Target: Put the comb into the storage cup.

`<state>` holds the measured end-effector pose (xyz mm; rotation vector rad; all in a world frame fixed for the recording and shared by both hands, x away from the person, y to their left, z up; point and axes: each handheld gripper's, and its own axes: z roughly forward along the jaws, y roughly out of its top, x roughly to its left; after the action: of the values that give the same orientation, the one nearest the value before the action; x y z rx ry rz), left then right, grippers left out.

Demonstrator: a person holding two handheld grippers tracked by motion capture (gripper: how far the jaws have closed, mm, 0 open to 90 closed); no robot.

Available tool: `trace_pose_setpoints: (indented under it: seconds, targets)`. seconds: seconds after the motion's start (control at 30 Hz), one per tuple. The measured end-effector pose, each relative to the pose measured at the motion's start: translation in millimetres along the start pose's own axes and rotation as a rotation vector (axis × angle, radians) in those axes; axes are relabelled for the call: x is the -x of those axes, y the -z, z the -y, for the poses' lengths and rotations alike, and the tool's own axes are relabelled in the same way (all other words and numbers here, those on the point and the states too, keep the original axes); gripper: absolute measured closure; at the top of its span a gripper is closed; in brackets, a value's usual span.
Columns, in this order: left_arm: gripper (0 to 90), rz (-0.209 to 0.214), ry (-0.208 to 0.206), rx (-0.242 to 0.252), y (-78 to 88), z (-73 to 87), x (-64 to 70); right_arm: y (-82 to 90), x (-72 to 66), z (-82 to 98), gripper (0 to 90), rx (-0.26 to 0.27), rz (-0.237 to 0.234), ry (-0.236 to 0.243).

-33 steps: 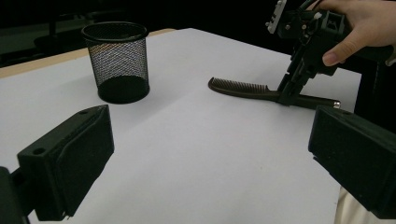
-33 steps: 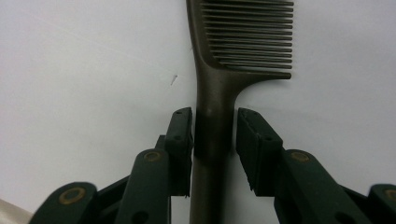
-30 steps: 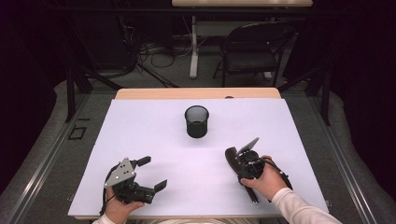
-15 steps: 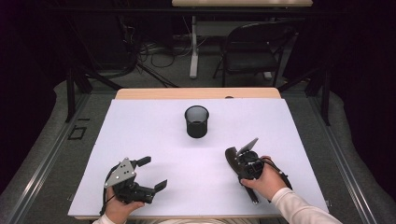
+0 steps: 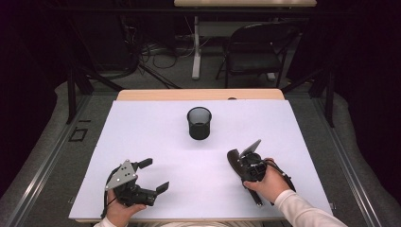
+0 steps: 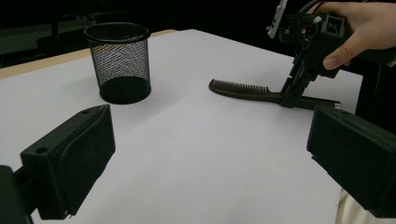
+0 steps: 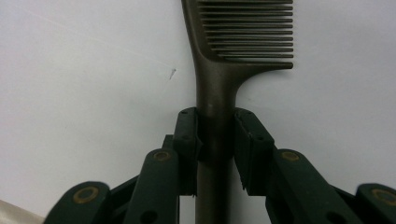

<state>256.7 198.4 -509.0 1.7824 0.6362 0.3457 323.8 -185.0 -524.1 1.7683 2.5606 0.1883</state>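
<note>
Right gripper view: the right gripper [image 7: 215, 149] has its fingers [image 7: 187, 140] clamped on the handle of a dark comb [image 7: 233, 42], which lies flat on the white table [image 7: 84, 70]; these fingers have just been closing onto the handle, with the comb's teeth lying beyond them at 12 o'clock. High view: the right gripper [image 5: 236, 158] sits at 4 o'clock from the mesh cup [image 5: 199, 122], which stands upright near the table's [image 5: 142, 132] centre, well apart from both grippers. The left gripper [image 5: 153, 175] rests at 7 o'clock from the cup, fingers spread wide with nothing between them. Left gripper view: the comb [image 6: 243, 89] lies at 3 o'clock from the cup [image 6: 119, 60].
</note>
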Motion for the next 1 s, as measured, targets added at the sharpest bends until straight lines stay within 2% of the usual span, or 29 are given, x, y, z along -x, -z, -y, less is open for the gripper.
trace_pose_setpoints:
  seconds: [0.13, 0.63, 1.0]
  targets:
    - [1.9, -0.001, 0.002, 0.001, 0.1, 0.1, -0.1, -0.9, -0.5, 0.4, 72.4, 0.013, -0.005, -0.004]
    - [1.9, -0.003, 0.006, -0.003, -0.3, 0.4, -0.5, -0.1, -0.4, 0.1, 72.5, 0.003, 0.0, 0.0]
    - [1.9, -0.003, 0.003, -0.004, -0.8, 0.7, -0.7, 0.4, -0.6, 1.5, 72.6, 0.014, -0.019, 0.0]
